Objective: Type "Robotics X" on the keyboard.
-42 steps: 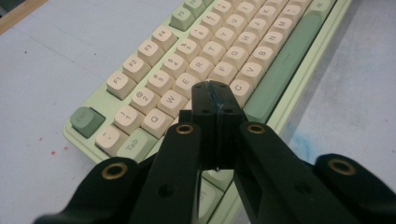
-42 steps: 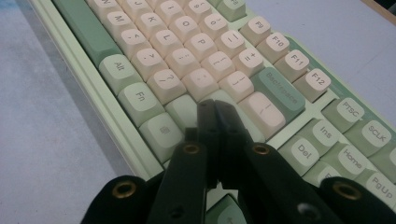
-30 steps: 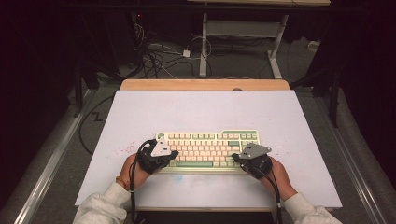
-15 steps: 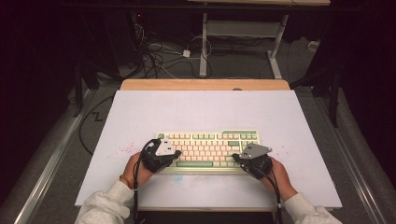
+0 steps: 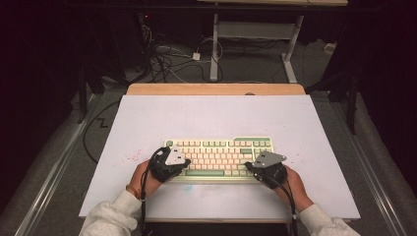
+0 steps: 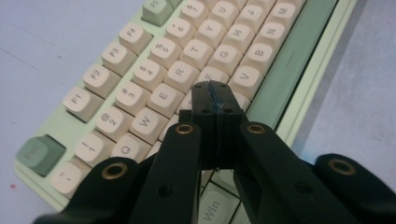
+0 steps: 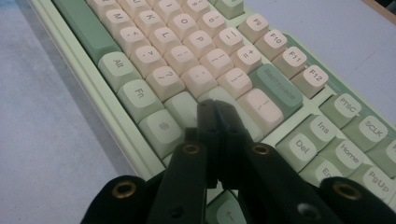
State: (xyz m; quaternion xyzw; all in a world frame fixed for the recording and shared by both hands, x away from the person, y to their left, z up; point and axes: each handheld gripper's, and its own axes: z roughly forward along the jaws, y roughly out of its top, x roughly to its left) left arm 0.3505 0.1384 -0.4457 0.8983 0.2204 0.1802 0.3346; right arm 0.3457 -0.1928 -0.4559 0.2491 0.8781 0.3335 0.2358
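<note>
A: High view: keyboard lay mid-counter; left gripper and right gripper at its near corners, unmoved from a second before.

B: Left gripper view: fingers closed, empty, over D, perhaps touching.

A: Right gripper view: closed near Enter. Typing seemingly paused.

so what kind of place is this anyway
Probably a lab or workshop recording bench: a pale sheet-covered table holds just a green-and-cream mechanical keyboard, tangled cables run over the dark carpeted floor behind, and another desk's metal legs stand beyond.
</note>
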